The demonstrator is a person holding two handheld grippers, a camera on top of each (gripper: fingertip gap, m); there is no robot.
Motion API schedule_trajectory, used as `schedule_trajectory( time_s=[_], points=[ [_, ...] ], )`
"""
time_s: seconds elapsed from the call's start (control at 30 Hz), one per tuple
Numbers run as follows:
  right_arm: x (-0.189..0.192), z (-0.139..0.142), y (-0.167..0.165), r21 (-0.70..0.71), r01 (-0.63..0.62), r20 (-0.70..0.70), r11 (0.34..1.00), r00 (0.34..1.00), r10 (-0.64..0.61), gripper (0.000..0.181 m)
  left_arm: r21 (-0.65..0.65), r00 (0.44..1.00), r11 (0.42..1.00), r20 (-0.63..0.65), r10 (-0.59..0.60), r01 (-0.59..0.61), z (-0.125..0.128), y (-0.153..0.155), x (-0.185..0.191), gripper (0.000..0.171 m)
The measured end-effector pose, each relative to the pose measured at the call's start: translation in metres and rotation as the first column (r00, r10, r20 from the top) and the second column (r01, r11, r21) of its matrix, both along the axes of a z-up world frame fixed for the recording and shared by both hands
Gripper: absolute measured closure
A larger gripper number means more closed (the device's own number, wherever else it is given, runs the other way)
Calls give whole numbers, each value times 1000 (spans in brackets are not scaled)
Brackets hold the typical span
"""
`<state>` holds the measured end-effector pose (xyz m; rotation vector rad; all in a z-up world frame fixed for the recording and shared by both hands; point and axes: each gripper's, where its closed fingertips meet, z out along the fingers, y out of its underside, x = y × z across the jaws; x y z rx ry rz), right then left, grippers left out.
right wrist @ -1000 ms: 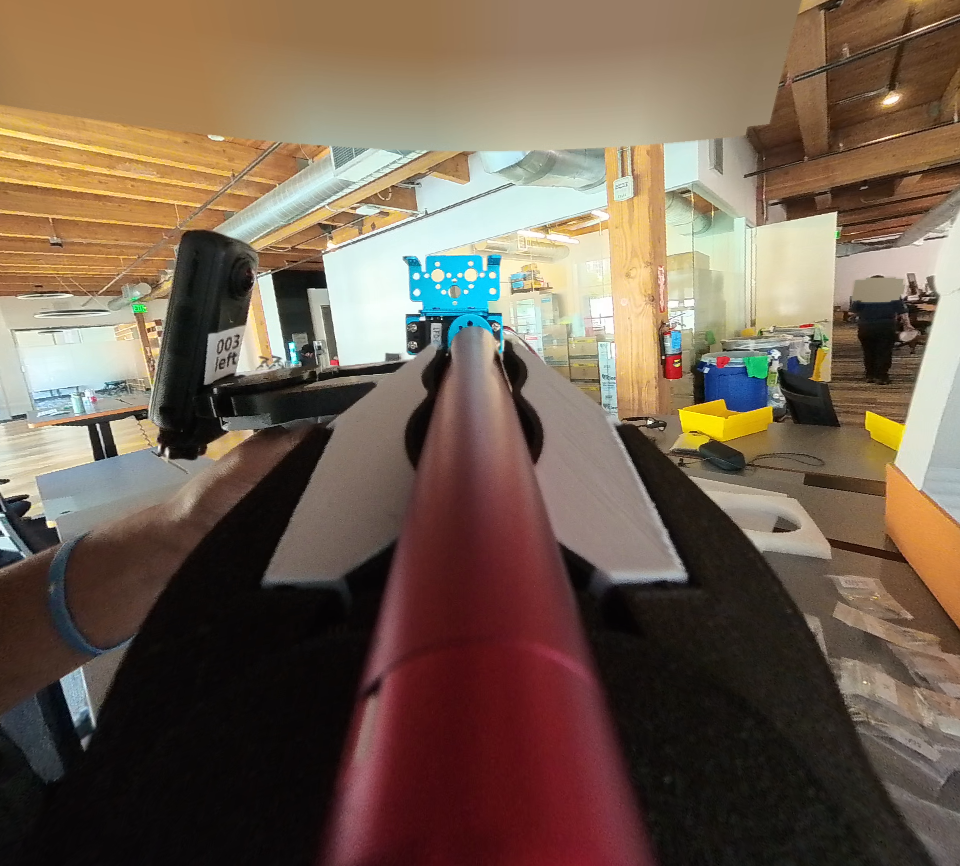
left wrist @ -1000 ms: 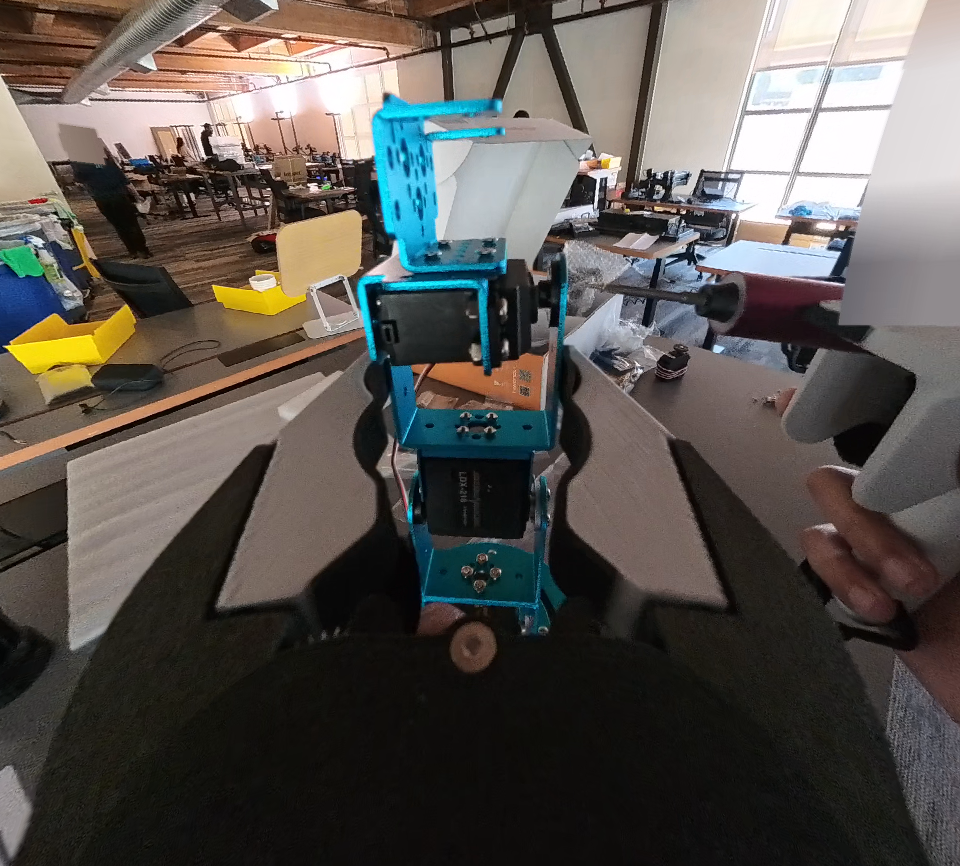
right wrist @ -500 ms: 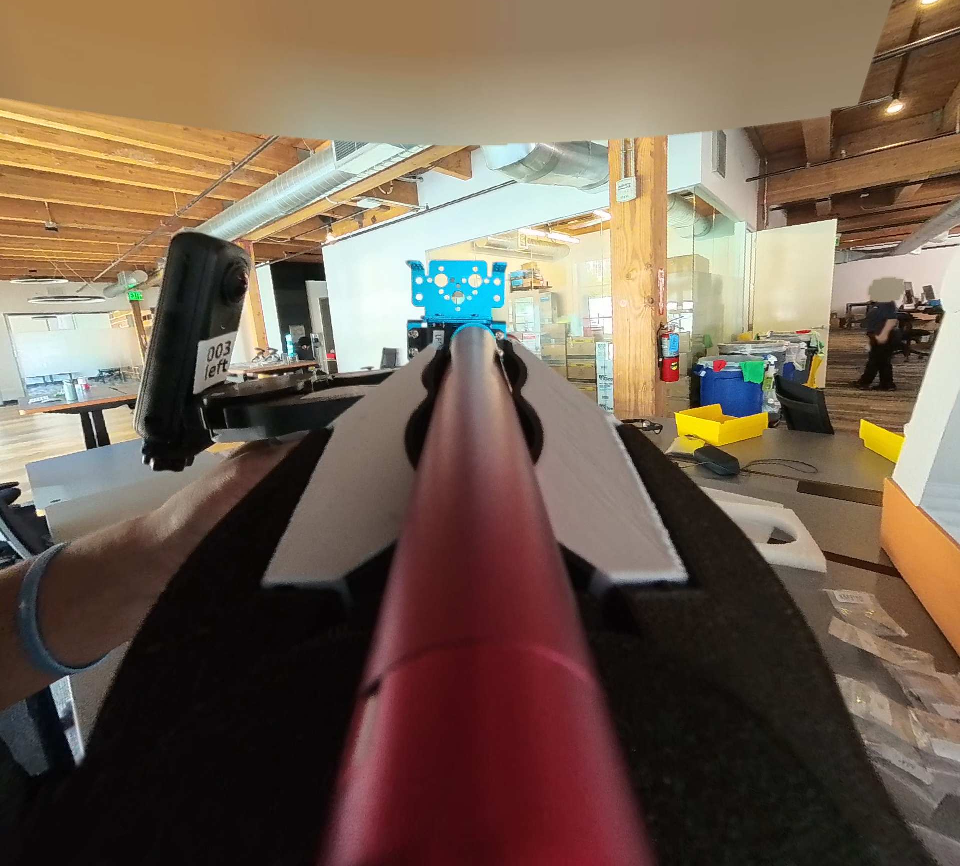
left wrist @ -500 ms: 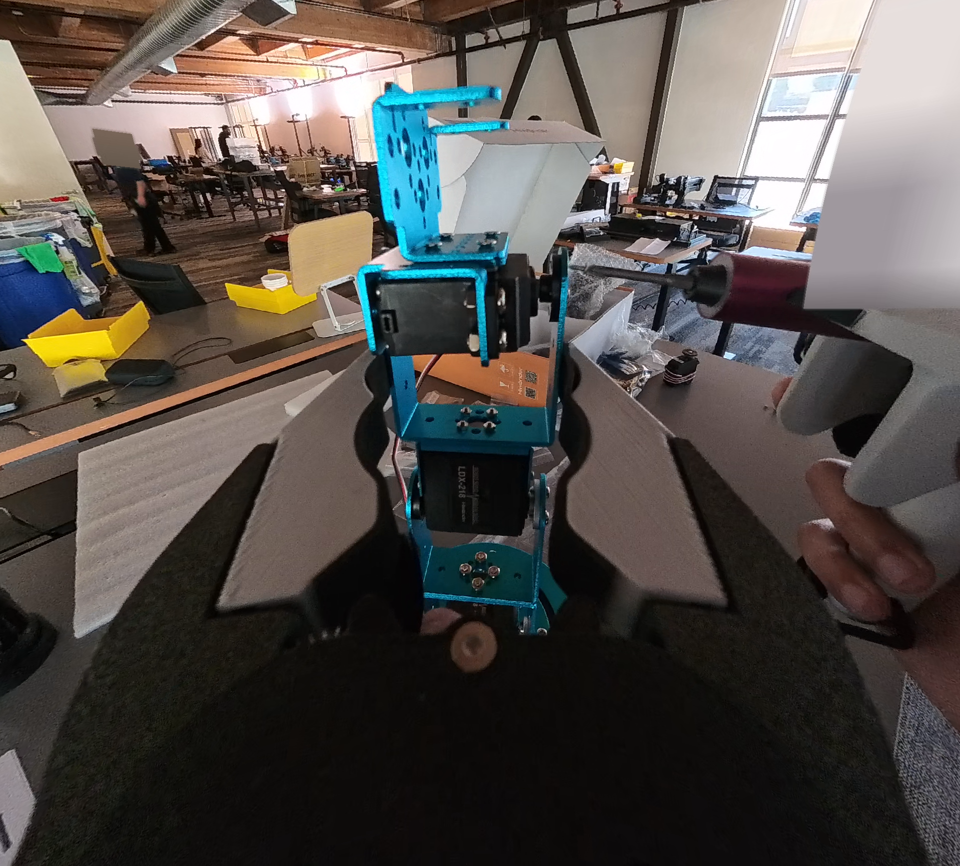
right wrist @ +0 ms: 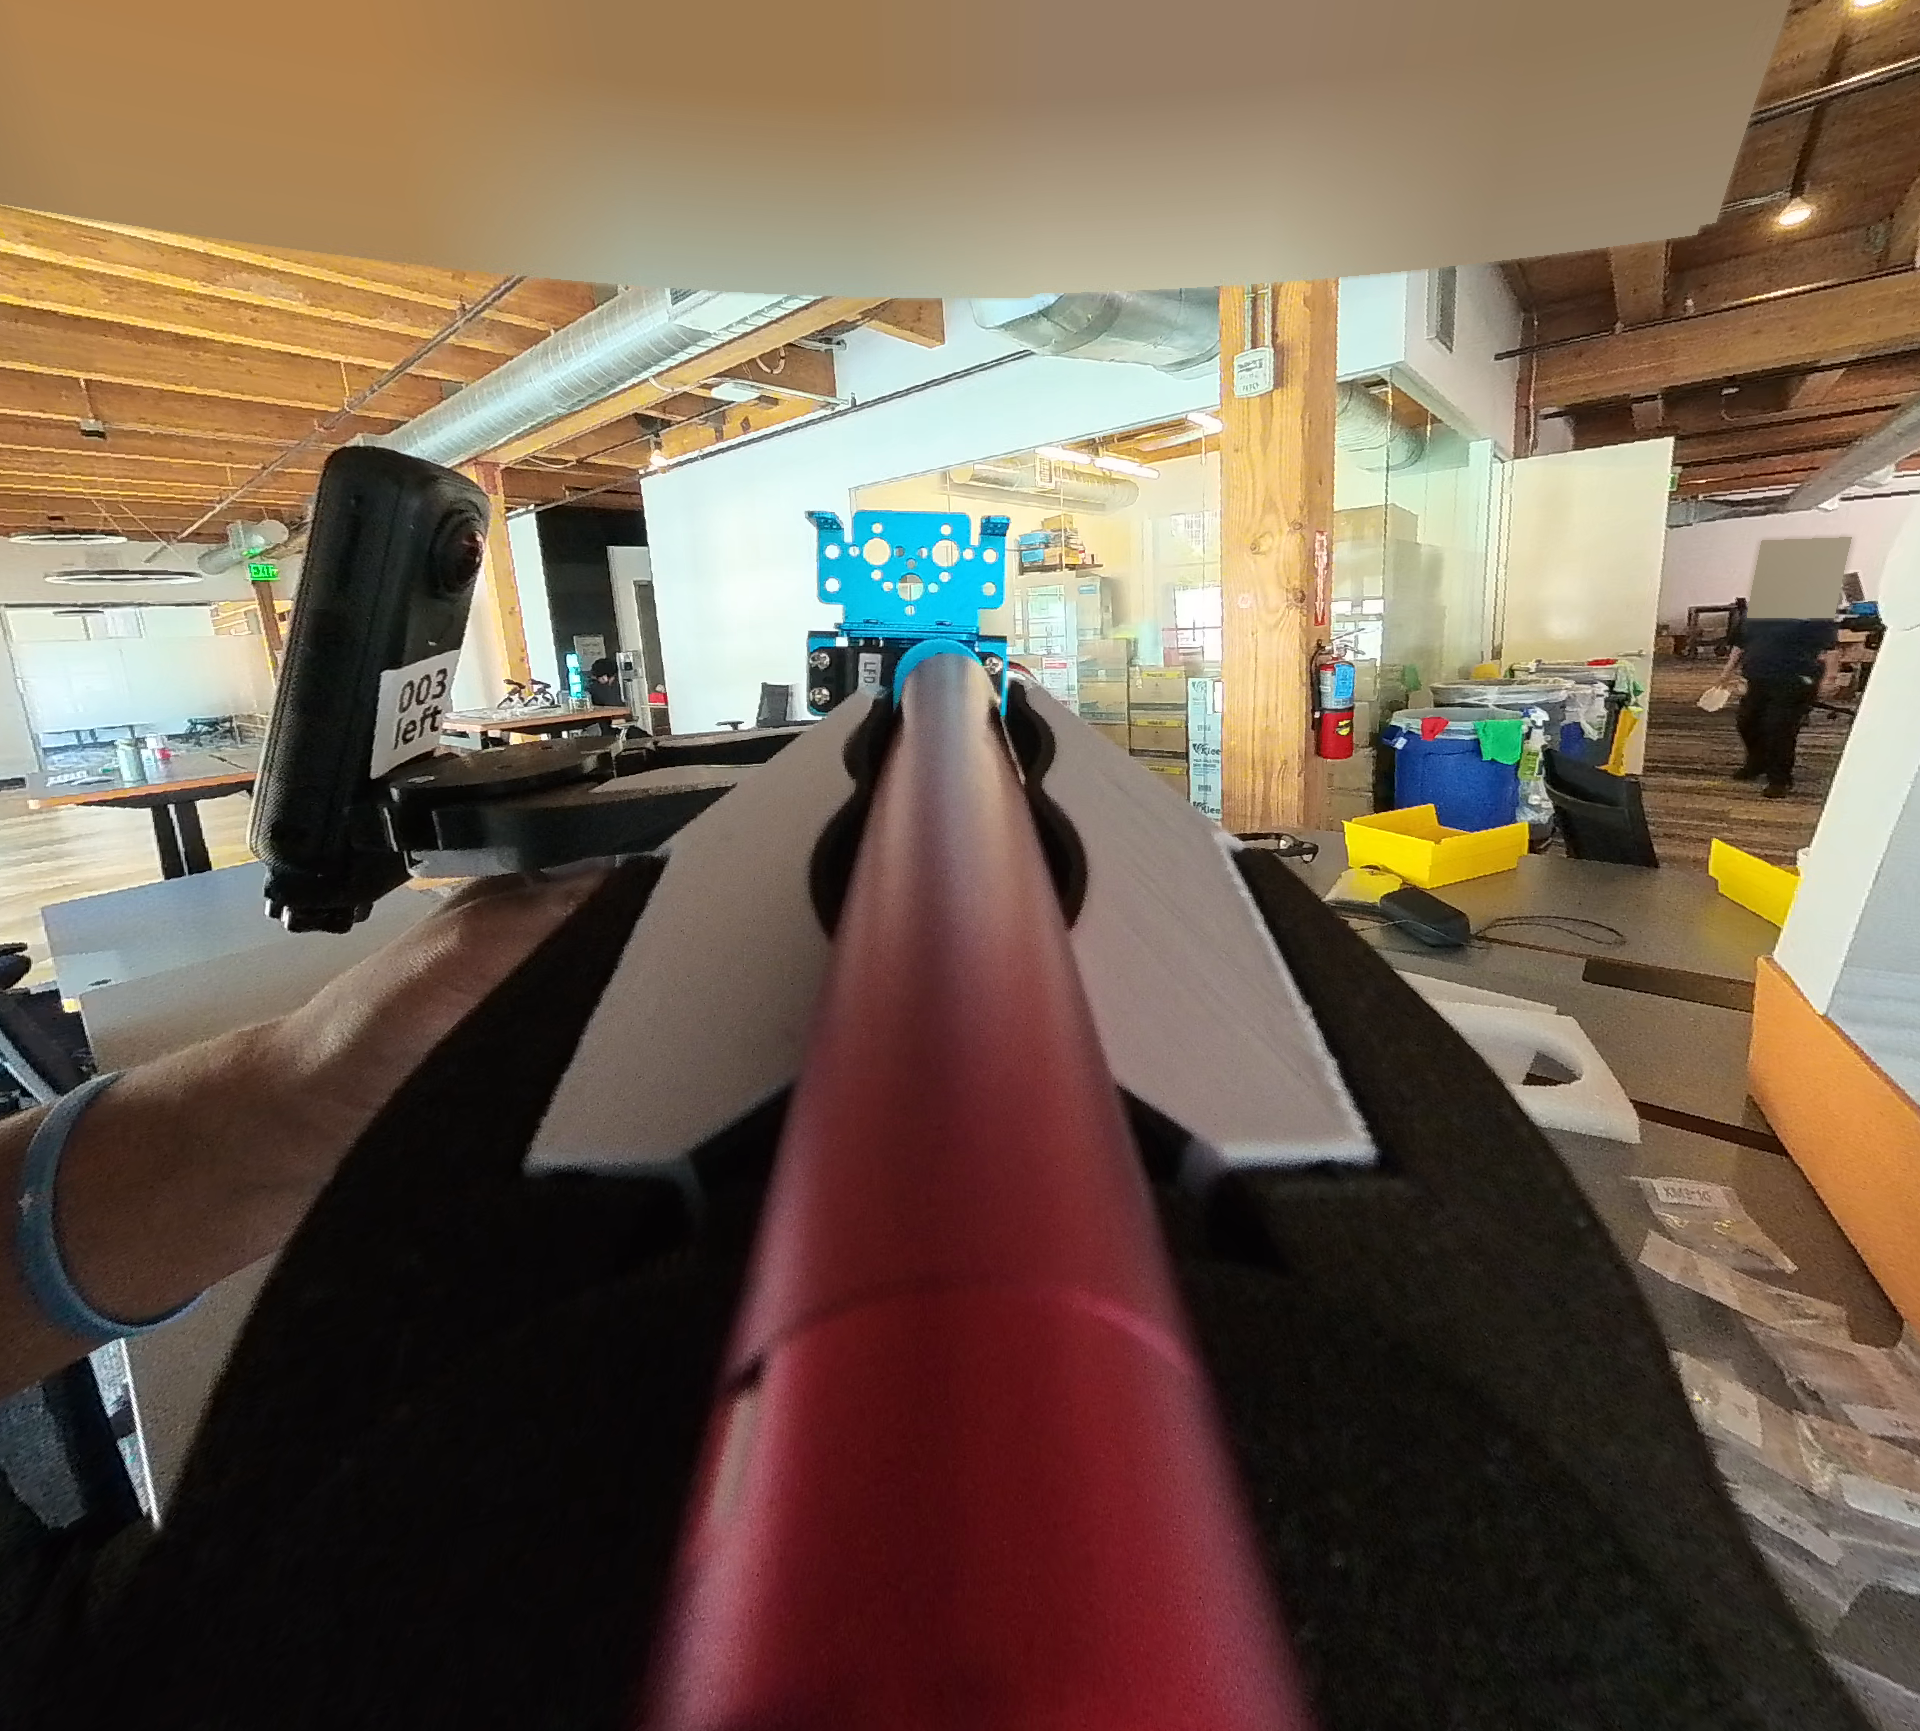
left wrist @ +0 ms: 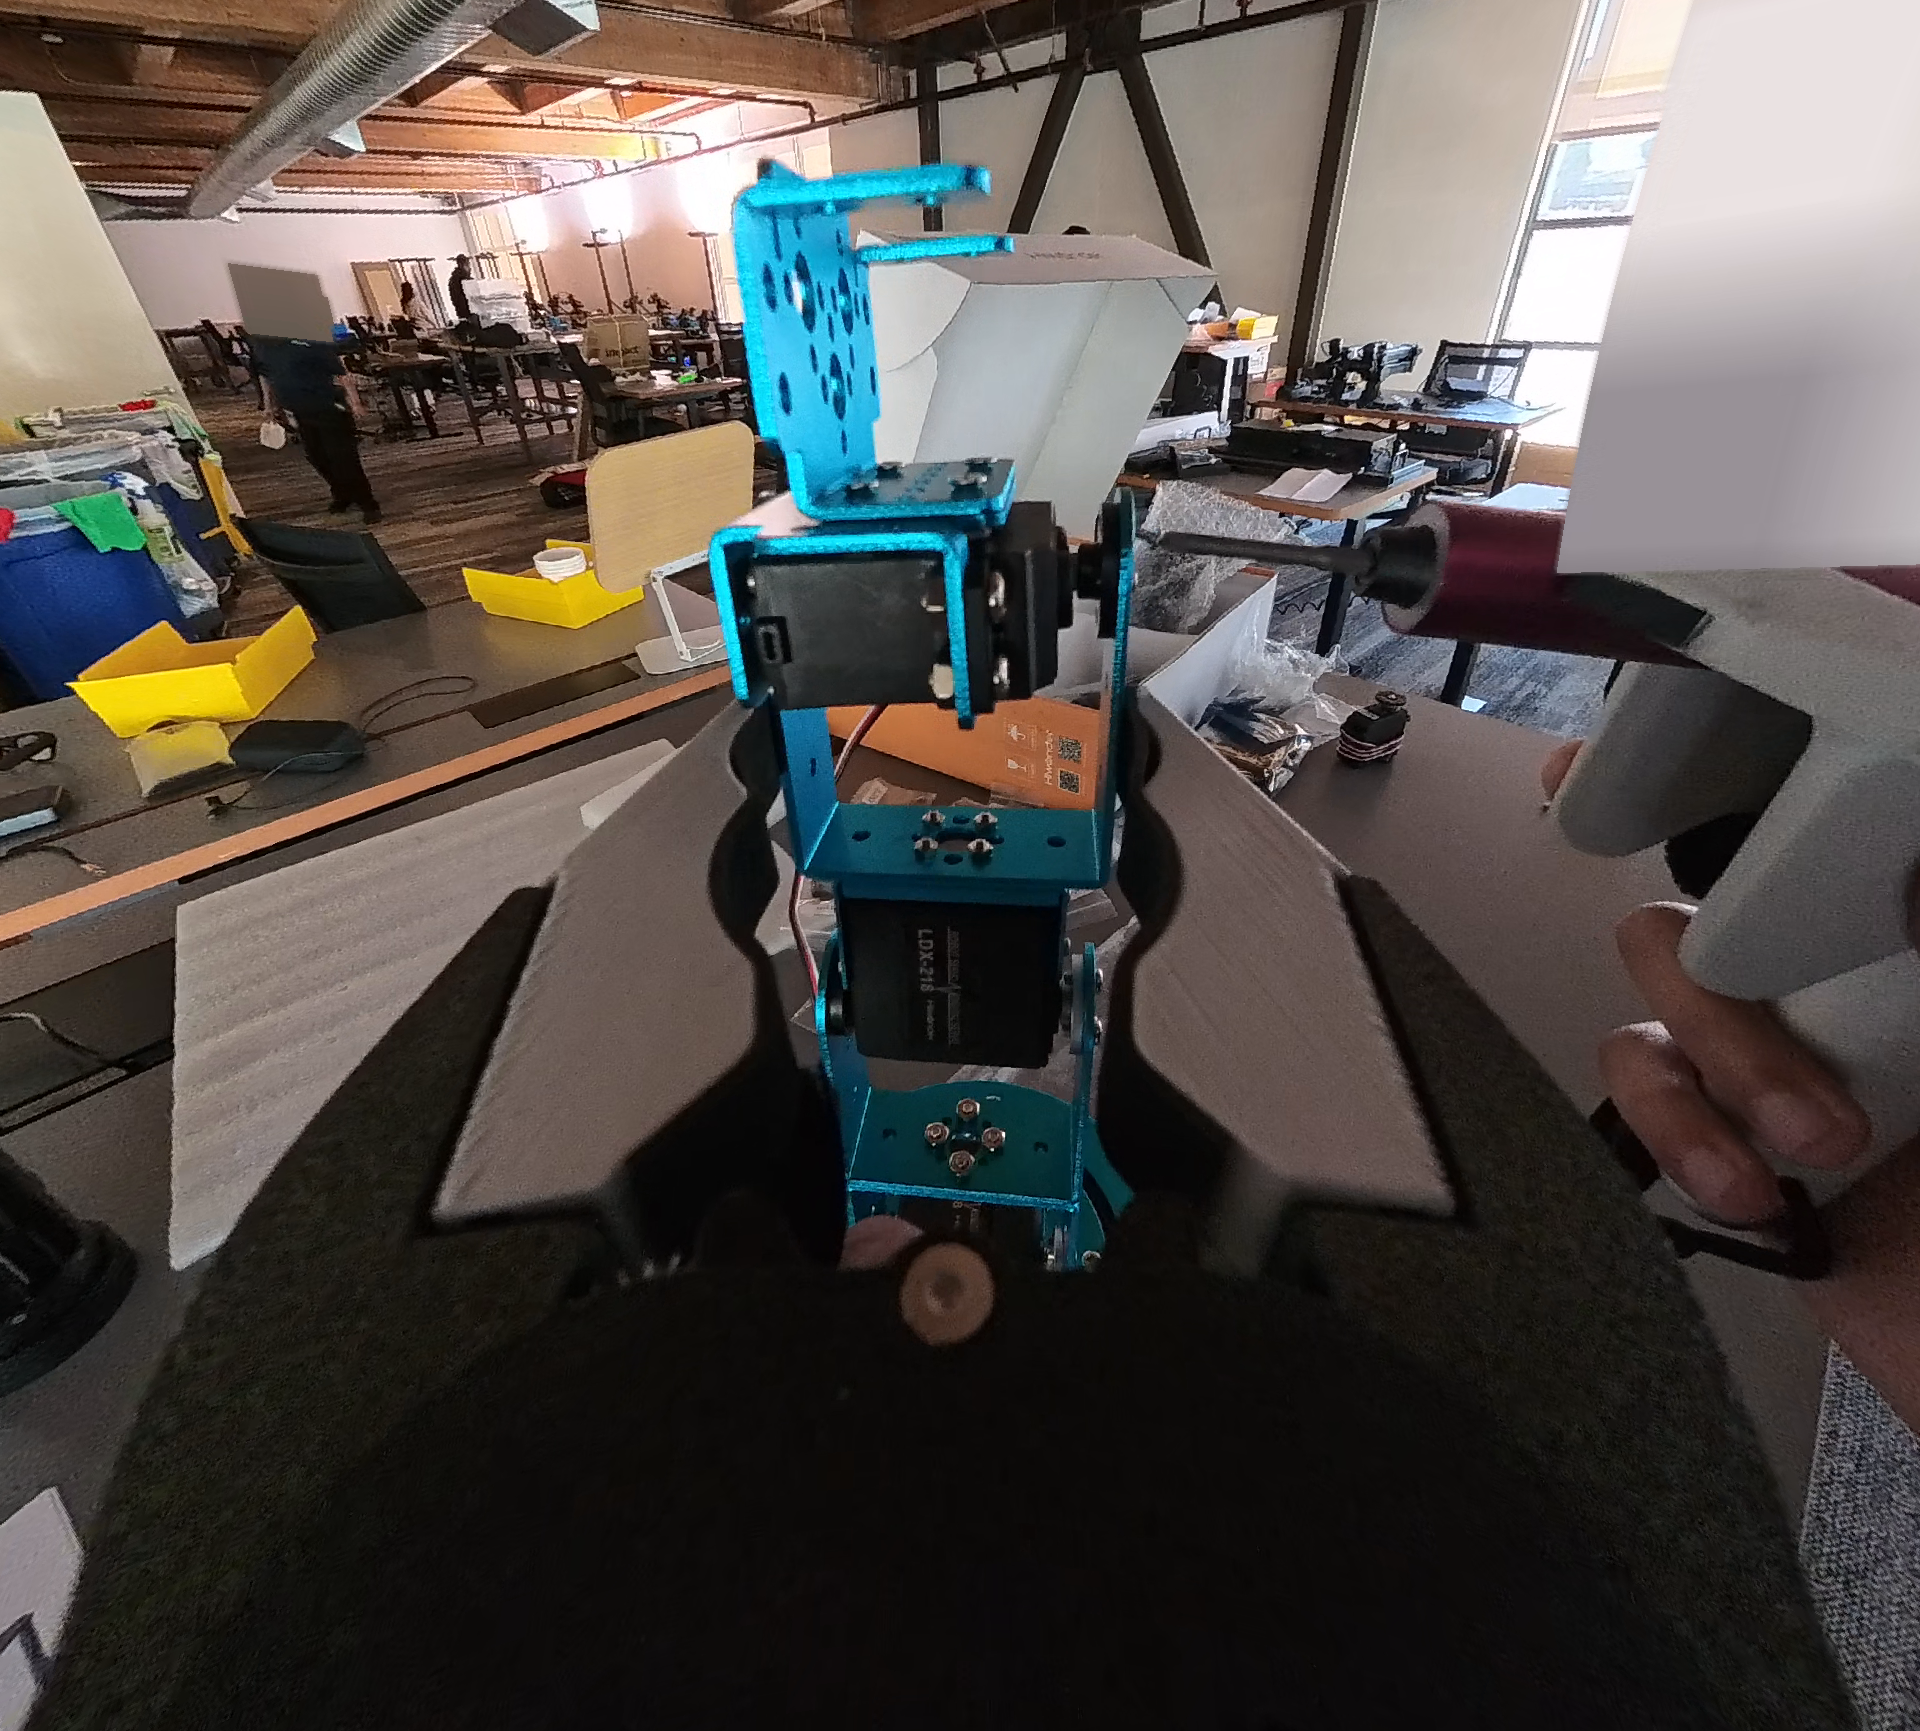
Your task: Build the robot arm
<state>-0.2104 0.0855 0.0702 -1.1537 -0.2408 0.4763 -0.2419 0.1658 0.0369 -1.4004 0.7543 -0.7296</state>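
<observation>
While the left gripper pinches a blue servo bracket assembly upright, a red screwdriver meets it side-on.
The right gripper, clamped on the screwdriver, points its shaft straight ahead at the upper servo's hub.

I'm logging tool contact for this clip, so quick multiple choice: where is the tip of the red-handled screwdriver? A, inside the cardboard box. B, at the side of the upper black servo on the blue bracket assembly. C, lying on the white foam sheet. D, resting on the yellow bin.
B: the red-handled screwdriver, shut in the right gripper, has its dark shaft meeting the side of the upper black servo of the blue bracket assembly, which the left gripper holds.
</observation>
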Motion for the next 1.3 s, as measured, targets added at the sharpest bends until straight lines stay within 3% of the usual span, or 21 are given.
schedule_trajectory(
  time_s=[1.3],
  points=[
    [-3,3,1,-21,-7,27,1000,1000,7,159,22,1000,1000,-27,15,-14,-2,0,0,107]
  ],
)
